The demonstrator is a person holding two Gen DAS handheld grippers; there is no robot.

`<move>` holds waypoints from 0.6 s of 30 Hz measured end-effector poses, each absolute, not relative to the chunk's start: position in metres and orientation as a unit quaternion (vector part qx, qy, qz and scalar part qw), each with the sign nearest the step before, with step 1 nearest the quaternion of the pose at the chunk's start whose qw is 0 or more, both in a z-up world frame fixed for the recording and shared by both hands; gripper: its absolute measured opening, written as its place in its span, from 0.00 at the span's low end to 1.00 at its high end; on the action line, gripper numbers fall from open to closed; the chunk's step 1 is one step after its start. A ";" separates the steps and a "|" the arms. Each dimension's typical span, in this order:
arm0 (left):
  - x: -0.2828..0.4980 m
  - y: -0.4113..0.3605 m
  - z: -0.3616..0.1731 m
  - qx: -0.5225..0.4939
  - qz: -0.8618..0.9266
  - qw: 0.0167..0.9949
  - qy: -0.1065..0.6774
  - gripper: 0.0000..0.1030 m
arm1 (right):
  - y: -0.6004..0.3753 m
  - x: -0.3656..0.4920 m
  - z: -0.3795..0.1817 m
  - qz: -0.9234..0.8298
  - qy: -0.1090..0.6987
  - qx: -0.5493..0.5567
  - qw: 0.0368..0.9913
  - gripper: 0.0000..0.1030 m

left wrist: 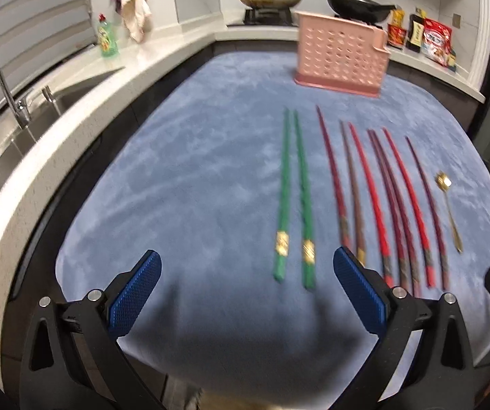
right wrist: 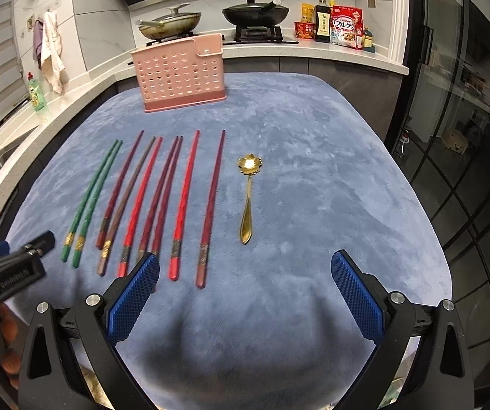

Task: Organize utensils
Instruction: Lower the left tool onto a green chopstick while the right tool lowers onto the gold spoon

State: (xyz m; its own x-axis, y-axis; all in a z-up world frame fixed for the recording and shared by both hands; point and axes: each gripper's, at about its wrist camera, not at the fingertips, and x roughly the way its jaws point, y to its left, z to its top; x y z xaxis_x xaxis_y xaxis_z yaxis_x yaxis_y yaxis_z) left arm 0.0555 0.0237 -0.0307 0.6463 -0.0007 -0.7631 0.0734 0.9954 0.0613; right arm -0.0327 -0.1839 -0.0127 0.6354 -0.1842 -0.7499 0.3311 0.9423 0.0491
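Both jaws spread and empty, left gripper (left wrist: 246, 266), right gripper (right wrist: 245, 268), Calbee bag (right wrist: 346, 27) behind pink holder (right wrist: 180, 73)

Open blue bench (right wrist: 313, 177) cloth from 1 to 5 o'clock of gold spoon (right wrist: 247, 198). Chopstick row (right wrist: 163, 198) blocking 9 to 11 o'clock. Pink perforated holder (right wrist: 180, 75) upright at 12 o'clock, well apart from the row. Bare strip between holder and chopstick tips. Left tool (right wrist: 9, 263) intruding at 8 o'clock.
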 end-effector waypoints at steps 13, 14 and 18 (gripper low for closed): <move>0.097 0.030 -0.066 0.051 -0.014 0.885 0.463 0.94 | -0.198 0.006 -0.032 -0.138 0.425 0.096 0.890 0.89; 0.098 0.030 -0.068 0.052 -0.014 0.883 0.465 0.94 | -0.199 0.008 -0.033 -0.138 0.427 0.096 0.888 0.88; 0.101 0.029 -0.072 0.062 -0.013 0.883 0.466 0.93 | -0.202 0.018 -0.037 -0.135 0.432 0.096 0.887 0.86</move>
